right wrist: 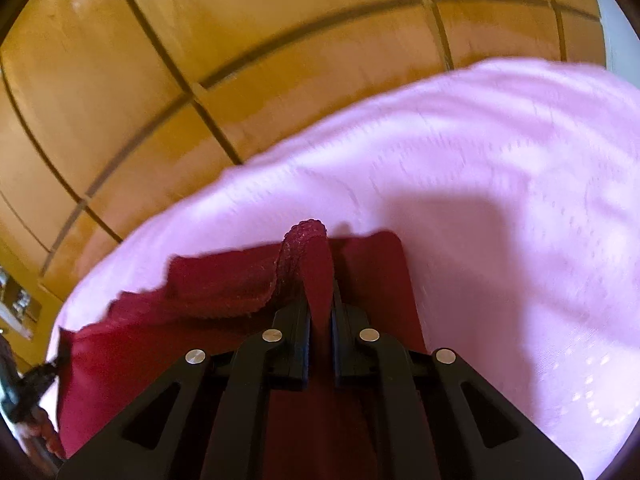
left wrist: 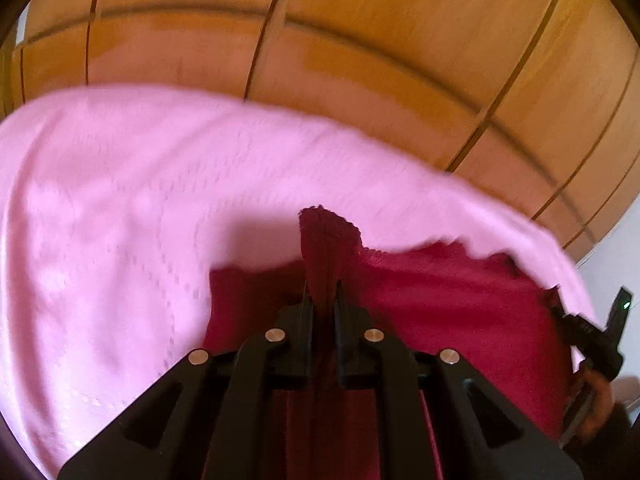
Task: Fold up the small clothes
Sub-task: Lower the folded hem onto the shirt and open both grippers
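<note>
Crimson knit garment [left wrist: 440, 300], soft, light and floppy, likely to sag and stretch. Pinched at a scalloped edge, bunched between the closed jaws of left gripper [left wrist: 323, 292] and right gripper [right wrist: 320, 300] alike. Best held at corners over the pink blanket [left wrist: 120, 200].

Left gripper [left wrist: 322, 292] angled downward, jaws pinched closed, right gripper [right wrist: 320, 298] likewise, jaws clamped

A deep crimson garment [left wrist: 440, 304] lies on a pale pink cloth [left wrist: 120, 208] with a faint dotted pattern; the wooden panels [left wrist: 360, 40] behind are honey-orange.
</note>
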{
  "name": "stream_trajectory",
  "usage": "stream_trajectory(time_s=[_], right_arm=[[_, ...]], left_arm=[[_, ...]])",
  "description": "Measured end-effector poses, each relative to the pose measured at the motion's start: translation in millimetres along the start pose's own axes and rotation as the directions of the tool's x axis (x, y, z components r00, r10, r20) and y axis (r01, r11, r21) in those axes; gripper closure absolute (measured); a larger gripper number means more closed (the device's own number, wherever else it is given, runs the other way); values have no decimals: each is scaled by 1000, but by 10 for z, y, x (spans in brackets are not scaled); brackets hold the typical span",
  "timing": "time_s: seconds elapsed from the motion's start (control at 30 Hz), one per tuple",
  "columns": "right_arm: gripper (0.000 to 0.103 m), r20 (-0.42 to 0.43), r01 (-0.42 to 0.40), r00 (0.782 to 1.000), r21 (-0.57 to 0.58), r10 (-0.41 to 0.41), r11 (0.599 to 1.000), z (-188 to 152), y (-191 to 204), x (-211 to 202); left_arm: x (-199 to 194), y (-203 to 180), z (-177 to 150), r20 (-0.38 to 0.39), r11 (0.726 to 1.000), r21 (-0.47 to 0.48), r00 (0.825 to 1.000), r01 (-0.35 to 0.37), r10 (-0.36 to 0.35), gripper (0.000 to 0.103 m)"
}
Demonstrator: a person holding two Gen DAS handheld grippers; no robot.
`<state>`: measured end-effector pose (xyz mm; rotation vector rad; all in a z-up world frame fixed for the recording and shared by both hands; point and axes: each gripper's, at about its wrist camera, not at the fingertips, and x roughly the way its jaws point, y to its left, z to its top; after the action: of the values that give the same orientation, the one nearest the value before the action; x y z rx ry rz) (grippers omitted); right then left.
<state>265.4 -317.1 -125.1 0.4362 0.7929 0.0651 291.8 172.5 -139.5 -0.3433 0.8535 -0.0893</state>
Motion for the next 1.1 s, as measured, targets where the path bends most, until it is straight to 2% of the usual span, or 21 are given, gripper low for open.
stream_trajectory(time_s=[0.13, 0.33, 0.37, 0.4, 0.43, 0.47, 0.5, 0.57, 0.63, 0.7, 0.73, 0.8, 0.87, 0.9, 0.97, 1.0, 1.03, 1.1], right_arm=[[94, -1, 10, 1000, -10, -10, 1000, -9, 11, 34], [94, 11, 18, 1000, -18, -18, 1000, -25, 25, 50], [94, 12, 16, 1000, -17, -16, 1000, -25, 22, 50], [94, 12, 14, 1000, -15, -14, 1000, -25, 17, 51], [94, 13, 12, 1000, -14, -11, 1000, -27, 14, 51], [94, 13, 9, 1000, -12, -9, 1000, -26, 10, 49], [94, 14, 8, 1000, -11, -8, 1000, -24, 7, 48], [91, 17, 1, 1000, -10, -1, 1000, -24, 7, 45], [88, 20, -2, 1000, -18, 2, 1000, -27, 21, 42], [80, 24, -6, 1000, -27, 7, 1000, -29, 40, 34], [77, 27, -8, 1000, -35, 9, 999, -32, 56, 29], [60, 40, -14, 999, -65, 17, 998, -49, 116, 0], [48, 49, -21, 998, -100, 26, 995, -66, 183, -25], [43, 57, -18, 998, -115, 24, 993, -77, 212, -45], [38, 94, 6, 996, -129, 6, 992, -98, 247, -117], [36, 116, 14, 993, -128, 0, 992, -104, 245, -159], [36, 151, 25, 988, -115, -8, 993, -113, 228, -231], [34, 195, 64, 980, -73, -49, 995, -116, 163, -342]], left_arm=[[110, 139, -136, 12, 998, -53, 1000, 26, -25, 90], [118, 117, -126, 7, 999, -33, 999, 33, -33, 83], [105, 103, -126, 6, 999, -34, 999, 35, -35, 78], [64, 79, -116, 4, 999, -26, 999, 34, -34, 65], [30, 16, -99, 5, 1000, -14, 1000, 27, -27, 56], [-47, -64, -93, 20, 1000, 5, 1000, 8, -8, 41], [-155, -170, -91, 65, 999, 22, 997, -31, 29, 33], [-361, -310, -93, 153, 998, 45, 987, -54, 47, 32], [-535, -527, -84, 216, 996, 85, 976, -24, 5, 28], [-544, -709, -67, 225, 990, 138, 974, -4, -28, 22], [-495, -836, -70, 219, 982, 188, 975, -3, -39, 21], [-283, -1012, -94, 182, 965, 261, 983, -16, -33, 21], [-43, -1068, -130, 144, 957, 290, 989, -25, -18, 21], [102, -1066, -165, 127, 953, 299, 992, -51, 13, 21], [315, -974, -214, 62, 959, 276, 997, -59, 43, 21], [363, -913, -227, 29, 969, 244, 999, -42, 36, 21], [333, -848, -201, 35, 977, 211, 999, -19, 12, 22], [288, -815, -211, 45, 980, 195, 999, -26, 17, 23]])
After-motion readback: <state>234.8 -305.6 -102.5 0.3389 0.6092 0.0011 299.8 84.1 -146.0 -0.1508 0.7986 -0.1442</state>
